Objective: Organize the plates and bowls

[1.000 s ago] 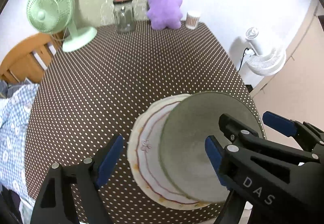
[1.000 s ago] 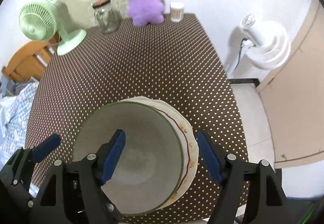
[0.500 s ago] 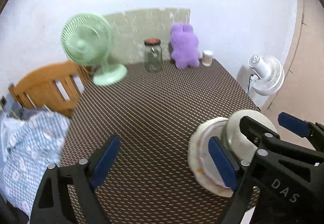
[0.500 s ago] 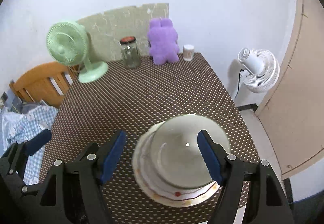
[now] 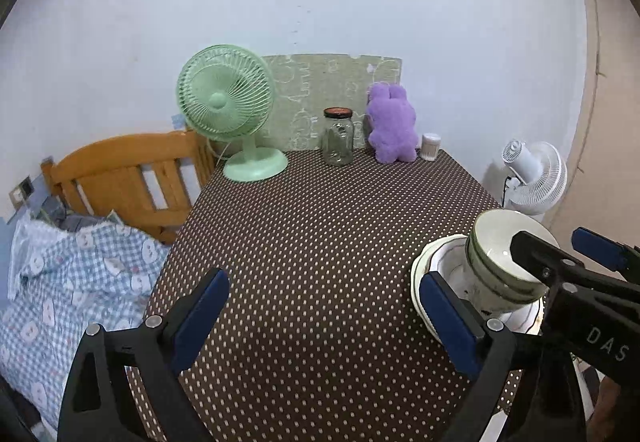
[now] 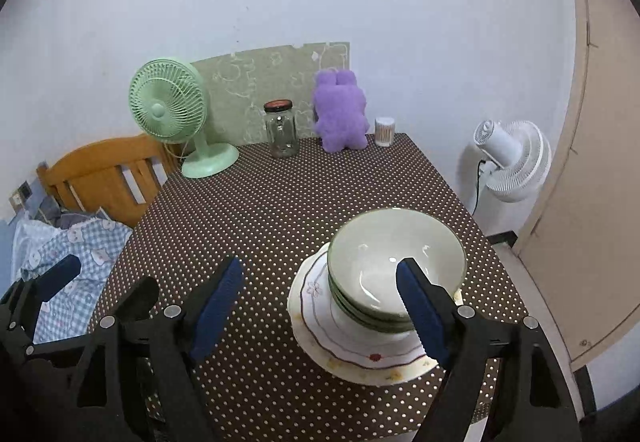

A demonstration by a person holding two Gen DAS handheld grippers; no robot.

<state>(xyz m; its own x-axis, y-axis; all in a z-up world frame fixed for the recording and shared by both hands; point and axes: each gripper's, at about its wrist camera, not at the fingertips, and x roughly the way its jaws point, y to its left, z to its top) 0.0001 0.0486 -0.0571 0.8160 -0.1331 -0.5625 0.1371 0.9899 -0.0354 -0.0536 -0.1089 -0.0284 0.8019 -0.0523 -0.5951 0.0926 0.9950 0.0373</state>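
1. Sitting near the right front edge of the polka-dot table (image 6: 280, 202) is the whole stack: green-rimmed bowls (image 6: 396, 266) nested on top of white plates (image 6: 360, 354).
2. The bowls are seen mouth-up, upright, with the stack's axis running straight up from the tabletop; the plates are laid flat under them. How many bowls are nested can't be counted for sure, though several rims are seen.
3. The right gripper (image 6: 320, 306) is being opened, jaws spread wide. Nothing is gripped: its right blue pad is seen in front of the bowls' rim, while only bare tablecloth is seen between the pads.
4. The left gripper (image 5: 324, 322) is also being opened wide and is held over empty tablecloth, left of the stack, with nothing between the pads.
5. Along the far edge, well apart from the stack, a green fan (image 5: 228, 102), a glass jar (image 5: 338, 136), a purple plush (image 5: 390, 124) and a small white container (image 5: 431, 146) are lined up.
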